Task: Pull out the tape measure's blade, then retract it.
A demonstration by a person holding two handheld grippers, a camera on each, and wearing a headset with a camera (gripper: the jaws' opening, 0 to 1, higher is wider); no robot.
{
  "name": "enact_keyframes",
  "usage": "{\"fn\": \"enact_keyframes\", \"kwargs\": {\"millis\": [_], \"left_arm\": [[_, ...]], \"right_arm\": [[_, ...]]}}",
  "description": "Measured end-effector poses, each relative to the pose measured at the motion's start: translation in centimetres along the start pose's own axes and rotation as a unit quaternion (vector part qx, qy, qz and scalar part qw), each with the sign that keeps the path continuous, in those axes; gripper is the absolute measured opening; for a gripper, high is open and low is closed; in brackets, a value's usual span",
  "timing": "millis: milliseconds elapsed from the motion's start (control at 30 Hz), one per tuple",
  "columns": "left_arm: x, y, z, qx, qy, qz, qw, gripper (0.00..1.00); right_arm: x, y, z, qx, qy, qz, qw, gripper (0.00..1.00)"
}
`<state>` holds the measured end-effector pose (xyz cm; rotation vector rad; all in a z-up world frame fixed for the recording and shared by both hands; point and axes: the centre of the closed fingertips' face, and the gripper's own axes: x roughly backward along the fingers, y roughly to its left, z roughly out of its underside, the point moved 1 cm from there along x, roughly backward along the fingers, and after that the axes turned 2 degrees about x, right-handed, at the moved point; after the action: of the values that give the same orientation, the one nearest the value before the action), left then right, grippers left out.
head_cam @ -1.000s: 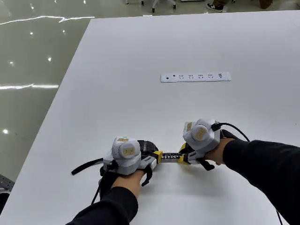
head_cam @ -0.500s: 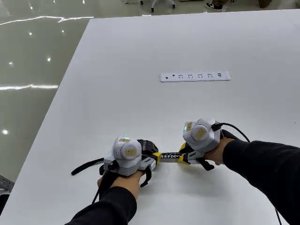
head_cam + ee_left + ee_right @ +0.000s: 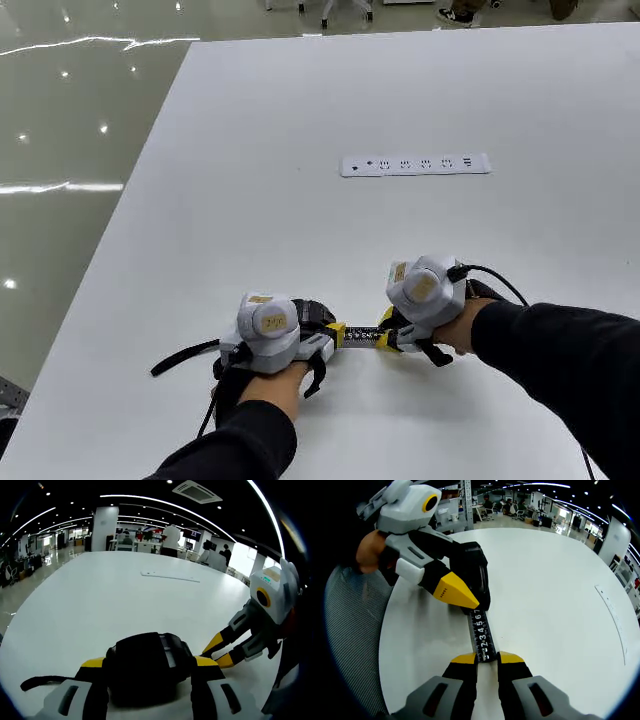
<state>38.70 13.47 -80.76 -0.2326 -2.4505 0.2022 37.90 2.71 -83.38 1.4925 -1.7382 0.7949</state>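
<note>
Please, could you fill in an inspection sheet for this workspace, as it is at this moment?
Surface: white table, flat, no spill seen.
Job's things: black tape measure case; blade drawn out a short way, numbers up.
Clutter: white power strip, far from the work.
Claws: left claw shut on the tape measure case; right claw shut on the blade's end.
Cables: black cable behind the right claw; black strap beside the case.
Surroundings: glossy floor; people far off.

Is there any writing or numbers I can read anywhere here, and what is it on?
"2 3 4 5 6 7": printed on the blade, seen in the right gripper view.
Power strip: its marks are too small to read.
</note>
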Motion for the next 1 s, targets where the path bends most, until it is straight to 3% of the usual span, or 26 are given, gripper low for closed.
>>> {"fn": "enact_keyframes", "kwargs": {"millis": [333, 433, 533, 1000], "left_arm": [[0.1, 0.2, -0.1, -0.002, 0.0, 0.013, 0.9999, 0.59], [0.0, 0.2, 0.0, 0.0, 0.004, 0.016, 0.9999, 0.59], [0.1, 0.0, 0.0, -0.005, 0.008, 0.019, 0.9998, 0.59], [0.1, 0.1, 0.0, 0.004, 0.011, 0.02, 0.9997, 0.59]], "right_arm": [[0.0, 0.0, -0.1, 0.003, -0.007, 0.0, 1.0, 0.11], [-0.5, 0.0, -1.1, -0.016, -0.018, -0.004, 0.9997, 0.11], [-1.1, 0.5, -1.8, 0.003, -0.021, -0.007, 0.9997, 0.11], [-2.2, 0.6, -3.7, 0.007, -0.04, -0.011, 0.9991, 0.1]]}}
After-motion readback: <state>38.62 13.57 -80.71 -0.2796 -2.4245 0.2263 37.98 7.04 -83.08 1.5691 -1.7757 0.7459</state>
